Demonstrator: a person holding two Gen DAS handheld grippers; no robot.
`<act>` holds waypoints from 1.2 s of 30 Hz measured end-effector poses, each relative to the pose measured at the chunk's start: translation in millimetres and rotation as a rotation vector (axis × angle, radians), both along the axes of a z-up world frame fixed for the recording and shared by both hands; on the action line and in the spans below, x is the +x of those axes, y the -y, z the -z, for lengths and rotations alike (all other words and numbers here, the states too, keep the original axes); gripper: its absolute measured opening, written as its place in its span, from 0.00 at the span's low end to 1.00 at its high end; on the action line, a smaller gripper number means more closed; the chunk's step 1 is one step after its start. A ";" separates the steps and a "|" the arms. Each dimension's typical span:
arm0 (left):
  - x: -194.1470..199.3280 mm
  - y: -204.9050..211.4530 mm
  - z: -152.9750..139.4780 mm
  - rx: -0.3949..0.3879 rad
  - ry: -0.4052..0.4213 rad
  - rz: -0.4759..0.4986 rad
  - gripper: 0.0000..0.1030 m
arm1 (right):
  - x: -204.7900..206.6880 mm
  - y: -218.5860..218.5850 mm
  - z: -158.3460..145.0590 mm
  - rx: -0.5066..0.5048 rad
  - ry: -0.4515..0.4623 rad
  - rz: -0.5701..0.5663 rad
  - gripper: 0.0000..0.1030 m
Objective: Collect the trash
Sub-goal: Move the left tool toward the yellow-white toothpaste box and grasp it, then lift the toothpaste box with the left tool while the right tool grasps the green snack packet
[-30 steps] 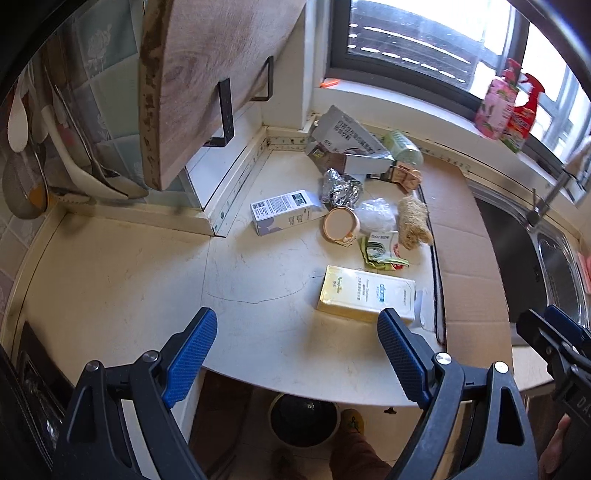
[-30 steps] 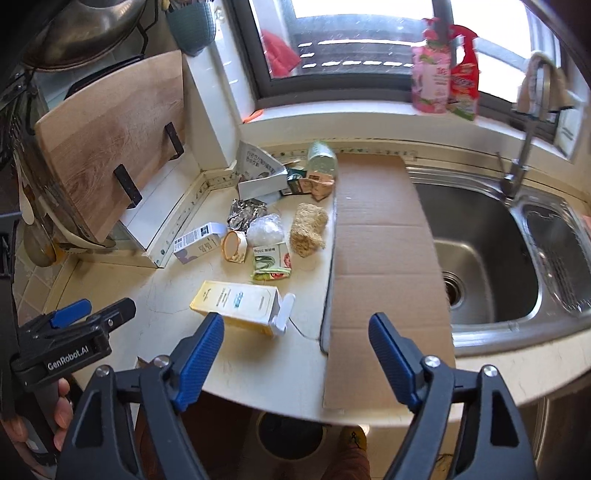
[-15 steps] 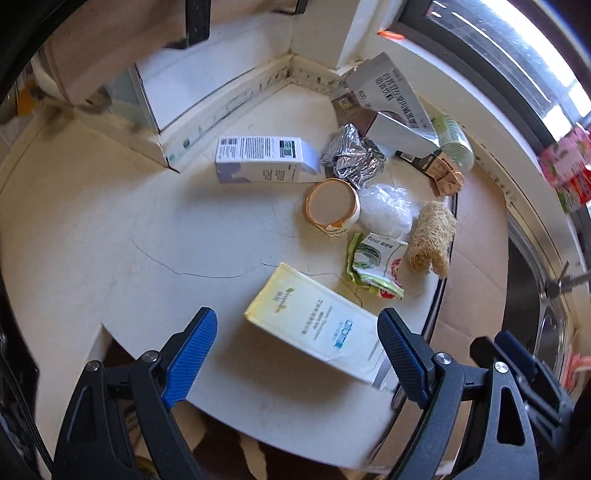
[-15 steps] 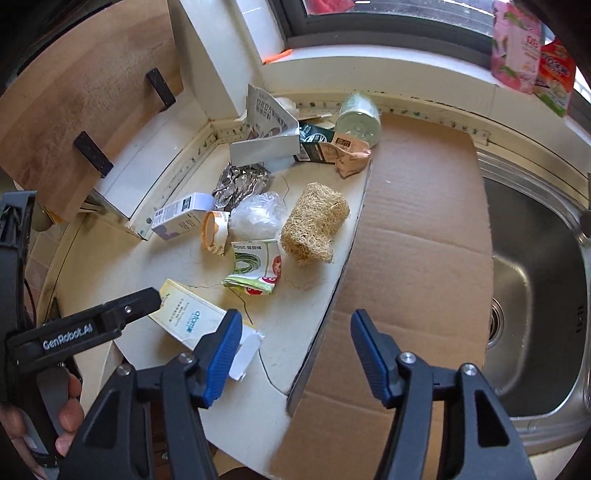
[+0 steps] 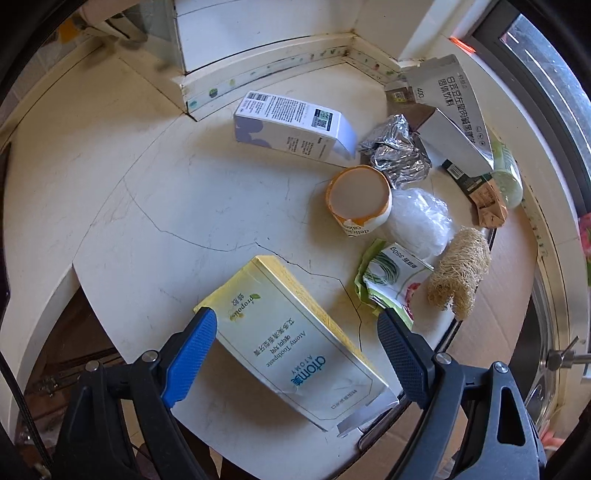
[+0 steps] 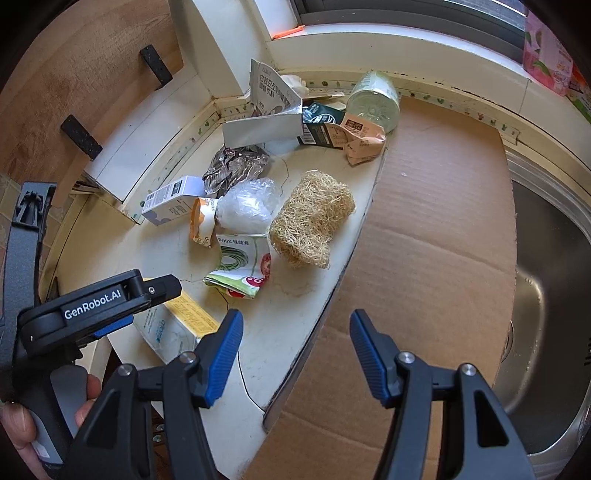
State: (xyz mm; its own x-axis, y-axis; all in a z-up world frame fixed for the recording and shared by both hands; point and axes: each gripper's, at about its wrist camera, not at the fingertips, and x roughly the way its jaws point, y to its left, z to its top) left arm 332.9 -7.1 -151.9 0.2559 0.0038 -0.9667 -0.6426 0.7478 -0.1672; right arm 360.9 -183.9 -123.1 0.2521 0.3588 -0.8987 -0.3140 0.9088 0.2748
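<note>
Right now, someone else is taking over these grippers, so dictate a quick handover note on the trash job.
Left hand-held gripper: open, empty, fingers either side of the yellow toothpaste box at the counter's front edge.
Right hand-held gripper: open, empty, over the edge of the cardboard sheet.
Nothing collected yet. On the counter: white carton, foil wad, paper cup, plastic wrap, seed packet, loofah.
Left: close on the box, then the rest.

I had bright daylight coming in from the window, warm across the counter. Both feeds were sharp in the middle and bent hard toward black corners. The foil glared; the upper-left edge of my left view was smeared.
</note>
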 end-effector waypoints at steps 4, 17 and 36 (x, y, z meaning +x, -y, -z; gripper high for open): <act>-6.0 0.1 -7.7 0.004 0.028 -0.021 0.85 | 3.5 -0.8 3.8 0.010 -0.012 -0.013 0.59; -7.0 -4.0 3.6 -0.001 -0.057 -0.066 0.85 | 9.0 -10.9 12.0 0.019 -0.019 -0.061 0.59; -11.6 -17.6 11.9 0.059 -0.031 0.030 0.53 | 9.5 -47.8 33.0 0.009 -0.030 -0.176 0.49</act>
